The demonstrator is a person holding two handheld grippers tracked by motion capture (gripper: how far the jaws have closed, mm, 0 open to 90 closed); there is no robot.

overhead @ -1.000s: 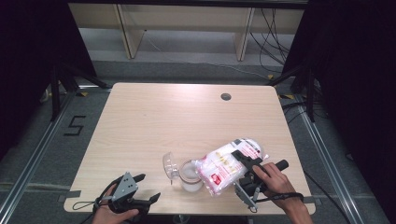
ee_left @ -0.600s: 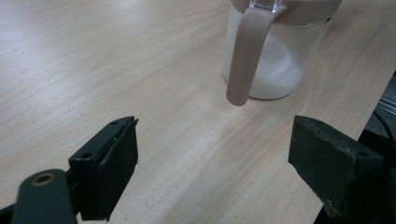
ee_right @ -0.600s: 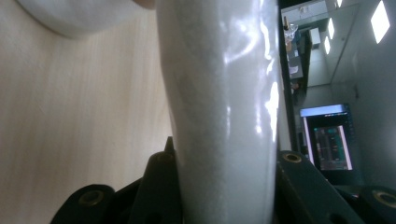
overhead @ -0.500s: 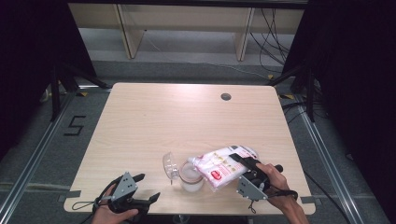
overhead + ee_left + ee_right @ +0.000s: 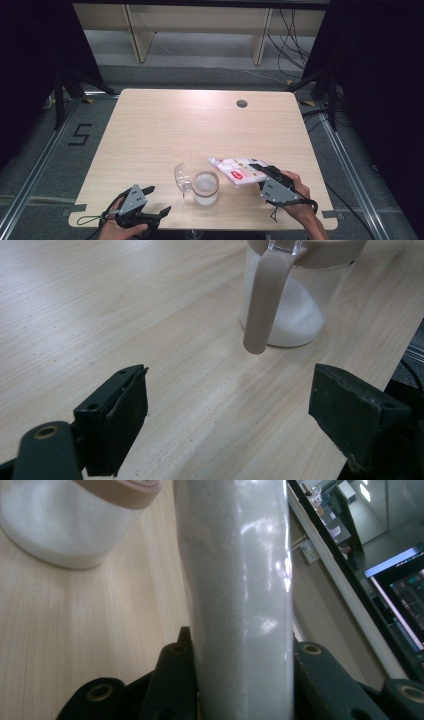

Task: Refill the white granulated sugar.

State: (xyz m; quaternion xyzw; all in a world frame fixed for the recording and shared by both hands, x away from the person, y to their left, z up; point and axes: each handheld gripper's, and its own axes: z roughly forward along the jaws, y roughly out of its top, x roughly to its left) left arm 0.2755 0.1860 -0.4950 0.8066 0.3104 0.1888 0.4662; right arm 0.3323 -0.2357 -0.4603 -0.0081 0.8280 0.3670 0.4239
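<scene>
A bag of white granules is gripped between the jaws of the right gripper and held tilted above the table, its far end just beside the open jar. The left gripper is held near the table's front edge, jaws apart and empty.

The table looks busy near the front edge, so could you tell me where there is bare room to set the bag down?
Free: the table's far half up to the round hole, and its left side. Crowded: the front strip, where the jar stands beside the bag.
</scene>
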